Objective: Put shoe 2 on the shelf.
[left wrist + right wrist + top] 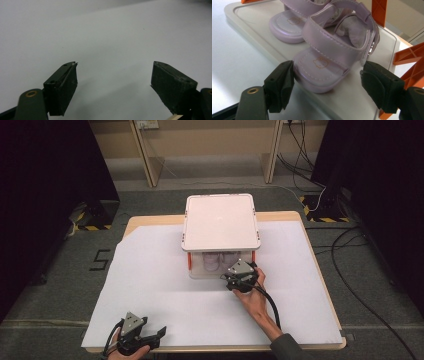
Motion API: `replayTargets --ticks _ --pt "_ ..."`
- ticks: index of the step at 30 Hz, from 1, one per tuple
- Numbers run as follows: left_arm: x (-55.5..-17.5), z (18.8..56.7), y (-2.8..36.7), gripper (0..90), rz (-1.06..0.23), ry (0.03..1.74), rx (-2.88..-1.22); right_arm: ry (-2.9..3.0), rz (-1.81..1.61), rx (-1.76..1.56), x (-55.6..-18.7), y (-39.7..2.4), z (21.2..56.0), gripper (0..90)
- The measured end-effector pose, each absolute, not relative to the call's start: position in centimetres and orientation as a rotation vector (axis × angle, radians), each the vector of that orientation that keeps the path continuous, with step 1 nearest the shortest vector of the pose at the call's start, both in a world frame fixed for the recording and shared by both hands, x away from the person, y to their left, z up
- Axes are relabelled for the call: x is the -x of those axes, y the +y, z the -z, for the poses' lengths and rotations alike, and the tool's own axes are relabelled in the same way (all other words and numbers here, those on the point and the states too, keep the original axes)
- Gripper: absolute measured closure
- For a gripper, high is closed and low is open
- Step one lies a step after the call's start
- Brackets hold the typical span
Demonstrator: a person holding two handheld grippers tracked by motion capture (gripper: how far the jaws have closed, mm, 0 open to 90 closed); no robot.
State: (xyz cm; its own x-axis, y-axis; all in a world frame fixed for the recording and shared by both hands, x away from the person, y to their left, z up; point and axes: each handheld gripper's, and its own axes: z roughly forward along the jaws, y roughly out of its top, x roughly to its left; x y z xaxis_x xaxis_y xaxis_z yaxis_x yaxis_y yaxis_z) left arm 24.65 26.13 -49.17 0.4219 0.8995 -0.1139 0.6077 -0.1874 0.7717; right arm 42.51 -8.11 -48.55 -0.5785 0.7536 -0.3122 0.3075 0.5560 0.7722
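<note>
A white storage box (220,222) stands at the back middle of the table, its lid raised on orange posts (409,62). On its grey base (354,100) lie two lilac strap sandals. In the right gripper view the nearer sandal (322,62) points its toe at me, and the other sandal (292,22) lies behind it. My right gripper (327,71) is at the box's front opening (239,271), jaws open on either side of the nearer sandal's toe, the right pad clear of it. My left gripper (157,336) rests at the front left, open (114,65) and holding nothing.
White paper (150,285) covers most of the wooden table (150,220). The orange posts stand close to the right jaw. Cables trail on the floor at the right, and a dark curtain hangs on each side.
</note>
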Motion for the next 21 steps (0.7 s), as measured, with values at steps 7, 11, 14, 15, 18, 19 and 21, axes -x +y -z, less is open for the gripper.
replayTargets --ticks 7,11,14,15,18,19,21 --pt "-24.7 49.2 26.1 20.7 -0.473 1.285 -1.900 2.128 -0.918 -0.878 -43.7 -8.4 48.6 28.1" --pt "-24.7 49.2 26.1 20.7 -0.474 1.281 -1.901 2.124 -0.896 -0.862 -44.2 -8.1 48.5 27.7" --pt "-24.7 49.2 26.1 20.7 -0.475 1.281 -1.900 2.114 -0.891 -0.856 -44.4 -7.9 48.6 27.3" --pt "-24.7 49.2 26.1 20.8 -0.474 1.281 -1.900 2.111 -0.894 -0.854 -44.5 -7.9 48.6 26.9" --pt "-24.6 49.2 26.1 20.7 -0.474 1.280 -1.899 2.107 -0.899 -0.864 -44.5 -7.9 48.6 27.6" --pt "-24.6 49.2 26.1 20.7 -0.473 1.281 -1.897 2.105 -0.907 -0.867 -44.4 -8.0 48.6 28.7" --pt "-24.7 49.2 26.1 20.7 -0.474 1.283 -1.897 2.101 -0.922 -0.869 -44.2 -8.2 48.5 30.5"
